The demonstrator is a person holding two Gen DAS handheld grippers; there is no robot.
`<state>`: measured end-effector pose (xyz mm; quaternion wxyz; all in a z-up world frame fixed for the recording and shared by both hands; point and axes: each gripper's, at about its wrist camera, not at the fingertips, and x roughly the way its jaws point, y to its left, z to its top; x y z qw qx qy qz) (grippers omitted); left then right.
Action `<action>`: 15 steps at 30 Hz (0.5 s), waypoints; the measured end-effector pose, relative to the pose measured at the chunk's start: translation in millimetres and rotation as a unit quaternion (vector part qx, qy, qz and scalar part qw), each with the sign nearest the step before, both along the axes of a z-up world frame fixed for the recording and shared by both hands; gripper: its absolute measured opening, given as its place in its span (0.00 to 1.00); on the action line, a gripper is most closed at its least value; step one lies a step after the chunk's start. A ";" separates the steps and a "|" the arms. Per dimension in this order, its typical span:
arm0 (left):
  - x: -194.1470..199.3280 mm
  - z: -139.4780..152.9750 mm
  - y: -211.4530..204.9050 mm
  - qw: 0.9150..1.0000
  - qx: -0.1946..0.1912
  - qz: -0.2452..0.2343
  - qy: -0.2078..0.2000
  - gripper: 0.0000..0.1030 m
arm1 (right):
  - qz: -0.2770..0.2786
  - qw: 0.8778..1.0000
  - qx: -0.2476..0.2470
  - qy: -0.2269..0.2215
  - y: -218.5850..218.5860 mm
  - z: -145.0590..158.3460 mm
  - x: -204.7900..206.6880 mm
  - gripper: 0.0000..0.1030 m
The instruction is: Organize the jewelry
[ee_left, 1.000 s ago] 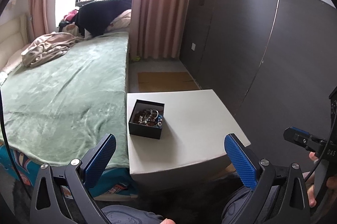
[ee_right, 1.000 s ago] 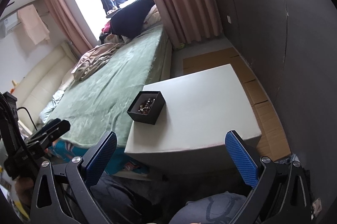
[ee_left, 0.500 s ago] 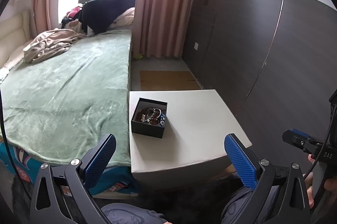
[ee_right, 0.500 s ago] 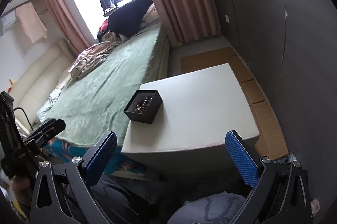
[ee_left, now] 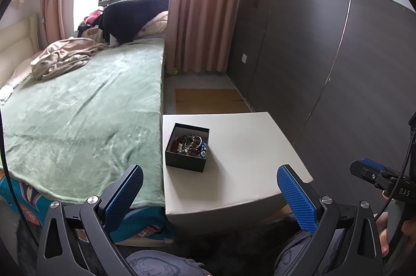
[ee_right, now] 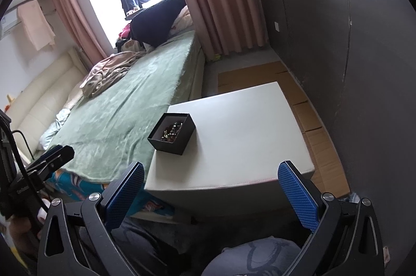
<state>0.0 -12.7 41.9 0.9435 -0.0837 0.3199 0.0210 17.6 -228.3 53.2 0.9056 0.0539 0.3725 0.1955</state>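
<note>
A small black open box [ee_left: 187, 147] holding a tangle of bracelets and beads [ee_left: 189, 143] sits near the left edge of a white low table [ee_left: 247, 146]. It also shows in the right wrist view [ee_right: 172, 133], on the same table [ee_right: 247, 133]. My left gripper [ee_left: 210, 192] is open and empty, held back from the table's near edge. My right gripper [ee_right: 210, 192] is open and empty, also short of the table. The right gripper's tip shows at the far right of the left wrist view [ee_left: 374, 176]. The left gripper's tip shows at the left of the right wrist view [ee_right: 52, 159].
A bed with a green blanket [ee_left: 78, 115] abuts the table's left side. A dark panelled wall [ee_left: 325, 63] runs along the right. Flattened cardboard [ee_right: 312, 115] lies on the floor between table and wall. The person's knees [ee_right: 249, 257] are below the grippers.
Both grippers have drifted slightly, so the table and box sit a little differently in view. Both stay open and empty. The box has not moved on the table.
</note>
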 end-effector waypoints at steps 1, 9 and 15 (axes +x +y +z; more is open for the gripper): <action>-0.2 -0.7 1.0 1.000 0.000 0.000 0.000 0.99 | -0.001 1.000 -0.001 0.000 0.2 -0.1 -0.1 1.00; -4.2 1.7 4.3 1.000 0.004 0.005 -0.003 0.99 | -0.001 1.000 -0.004 -0.004 -1.1 4.3 -1.6 1.00; -5.1 1.9 4.9 1.000 0.004 0.005 -0.003 0.99 | -0.002 1.000 -0.003 -0.004 -1.9 4.3 -2.2 1.00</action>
